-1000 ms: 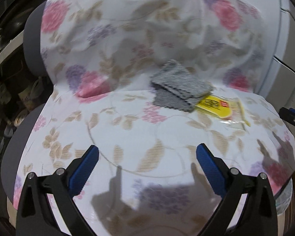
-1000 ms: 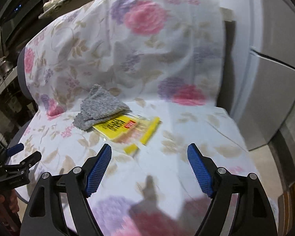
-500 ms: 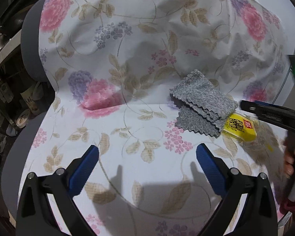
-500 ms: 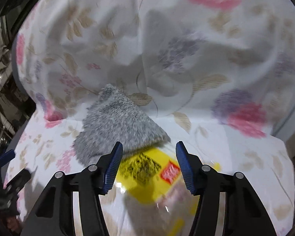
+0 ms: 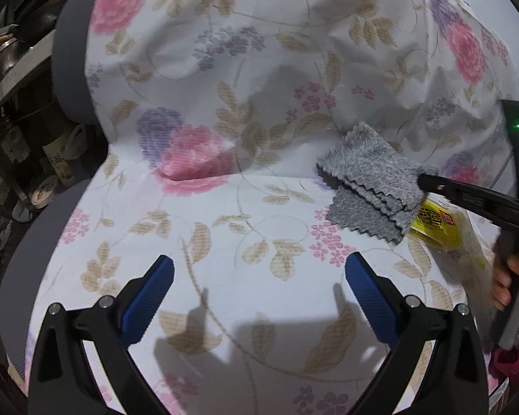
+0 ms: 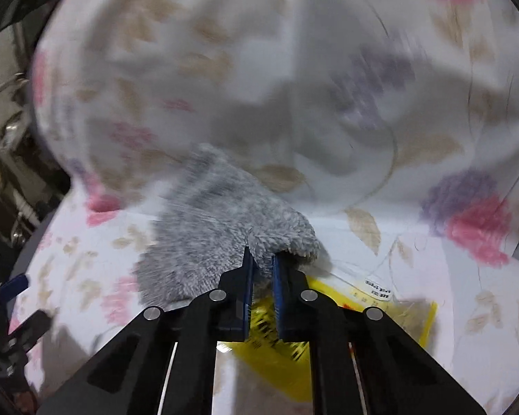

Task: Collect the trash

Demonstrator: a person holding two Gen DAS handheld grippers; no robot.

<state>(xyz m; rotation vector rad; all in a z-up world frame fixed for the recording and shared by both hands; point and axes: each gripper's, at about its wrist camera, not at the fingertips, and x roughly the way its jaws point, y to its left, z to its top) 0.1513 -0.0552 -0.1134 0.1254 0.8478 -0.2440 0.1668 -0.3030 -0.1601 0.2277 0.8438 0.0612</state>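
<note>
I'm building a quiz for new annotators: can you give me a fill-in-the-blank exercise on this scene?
1. The right gripper is closing on the edge of the fluffy ____ cloth.
2. Partly under that cloth lies a ____ wrapper with black print.
3. The left gripper hovers with its jaws ____ and nothing between them.
4. The seat cover is printed with pink and purple ____.

Missing words: grey; yellow; open; flowers
</note>
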